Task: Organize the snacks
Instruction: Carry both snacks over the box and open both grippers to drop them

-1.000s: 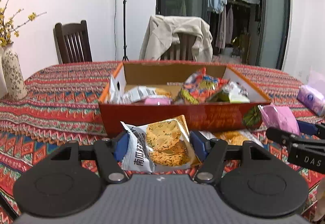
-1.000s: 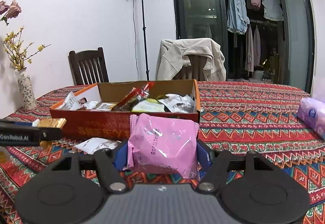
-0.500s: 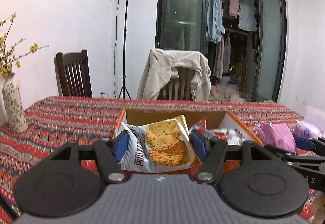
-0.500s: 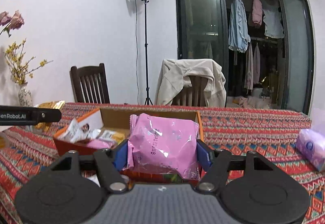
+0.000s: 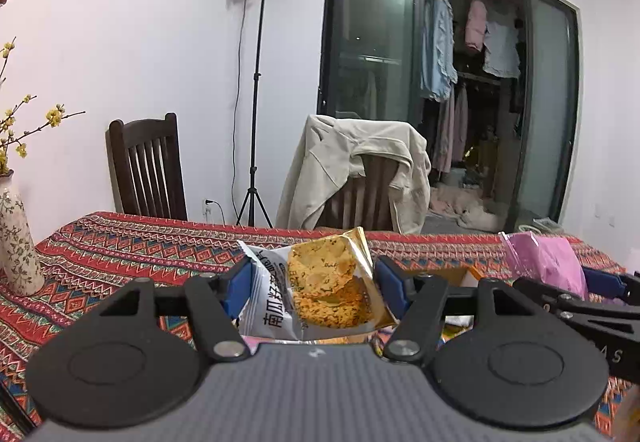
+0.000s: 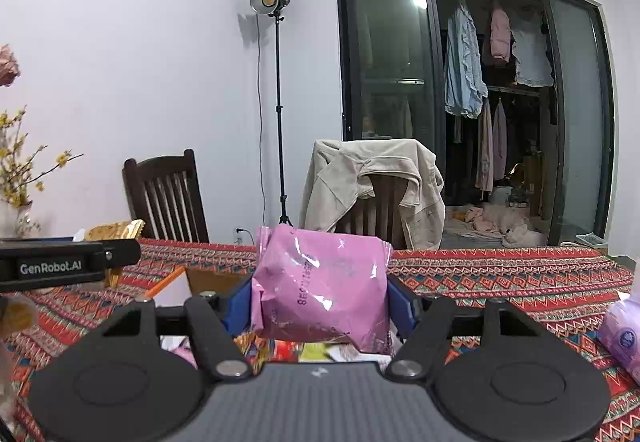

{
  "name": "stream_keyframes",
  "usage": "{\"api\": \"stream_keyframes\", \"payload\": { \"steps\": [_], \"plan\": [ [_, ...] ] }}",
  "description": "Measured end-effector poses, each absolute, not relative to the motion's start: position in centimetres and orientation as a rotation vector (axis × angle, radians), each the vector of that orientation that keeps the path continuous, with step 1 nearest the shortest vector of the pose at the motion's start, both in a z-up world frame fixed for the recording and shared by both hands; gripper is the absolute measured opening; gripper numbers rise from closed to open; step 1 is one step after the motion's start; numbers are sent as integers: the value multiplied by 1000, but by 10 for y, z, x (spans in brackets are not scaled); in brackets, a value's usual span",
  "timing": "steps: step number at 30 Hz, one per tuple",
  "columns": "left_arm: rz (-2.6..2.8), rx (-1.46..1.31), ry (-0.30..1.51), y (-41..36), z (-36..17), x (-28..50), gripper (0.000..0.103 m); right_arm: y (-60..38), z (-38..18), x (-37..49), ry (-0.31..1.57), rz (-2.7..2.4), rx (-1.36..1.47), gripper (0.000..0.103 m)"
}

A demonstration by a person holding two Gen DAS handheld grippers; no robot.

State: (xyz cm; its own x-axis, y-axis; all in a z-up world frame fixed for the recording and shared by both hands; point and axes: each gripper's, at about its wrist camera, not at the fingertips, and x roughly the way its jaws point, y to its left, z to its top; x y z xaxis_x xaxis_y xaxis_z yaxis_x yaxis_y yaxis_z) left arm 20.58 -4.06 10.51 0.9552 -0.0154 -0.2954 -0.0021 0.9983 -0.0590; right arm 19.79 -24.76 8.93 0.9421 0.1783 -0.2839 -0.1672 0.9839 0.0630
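Observation:
My left gripper (image 5: 314, 288) is shut on a white and gold cracker packet (image 5: 316, 290) and holds it above the orange cardboard box (image 5: 460, 276), of which only a rim shows. My right gripper (image 6: 320, 302) is shut on a pink snack packet (image 6: 322, 282) over the same box (image 6: 208, 280); several snacks show under it. The pink packet (image 5: 544, 262) and the right gripper also show at the right of the left wrist view. The left gripper's arm (image 6: 68, 266) with the gold packet edge (image 6: 116, 232) shows at the left of the right wrist view.
The table has a red patterned cloth (image 5: 120, 242). A flowered vase (image 5: 18, 242) stands at the left. A purple tissue pack (image 6: 620, 334) lies at the right. Two chairs (image 5: 146, 165) stand behind the table, one draped with a beige jacket (image 5: 360, 165).
Both grippers have risen and moved forward with their packets. The box has dropped from full view to under the grippers.

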Motion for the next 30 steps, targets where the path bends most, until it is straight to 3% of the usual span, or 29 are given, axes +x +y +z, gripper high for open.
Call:
{"api": "stream_keyframes", "payload": {
  "steps": [23, 26, 29, 30],
  "plan": [
    [38, -90, 339, -24, 50, 256, 66, -240, 38, 247, 340, 166, 52, 68],
    [30, -89, 323, -24, 48, 255, 74, -238, 37, 244, 336, 172, 44, 73],
    [27, -116, 302, -20, 47, 251, 93, -238, 37, 243, 334, 179, 42, 80],
    [30, -129, 294, -19, 47, 250, 103, -239, 37, 243, 334, 176, 43, 90]
  ]
}}
